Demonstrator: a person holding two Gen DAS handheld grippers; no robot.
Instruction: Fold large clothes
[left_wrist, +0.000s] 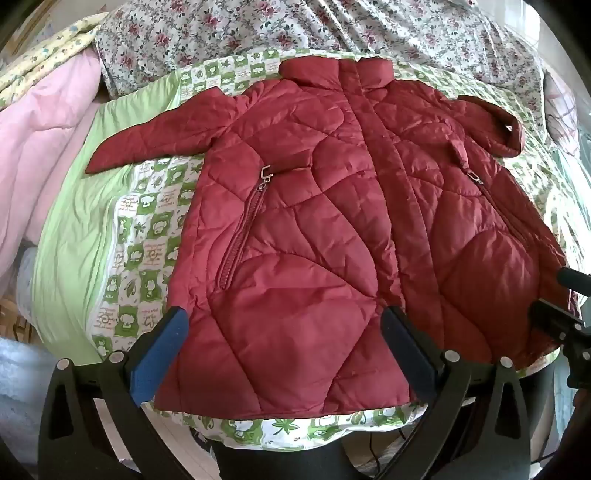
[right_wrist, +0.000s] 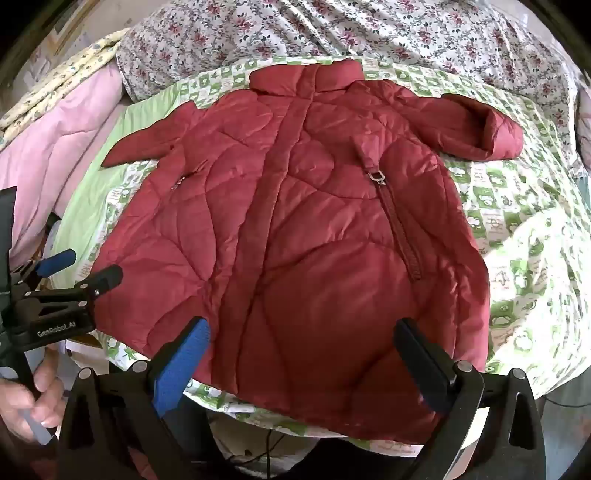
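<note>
The left black two-finger tongs stand with the jaws spread wide, one blue-padded finger at seven o'clock and one black finger at five o'clock in their own view. The right black two-finger tongs gape the same way, gripping nothing. Seen from the right, the left tongs sit at nine o'clock, fingers pointing to three o'clock, and a bare hand clasps their handle at eight o'clock.
</note>
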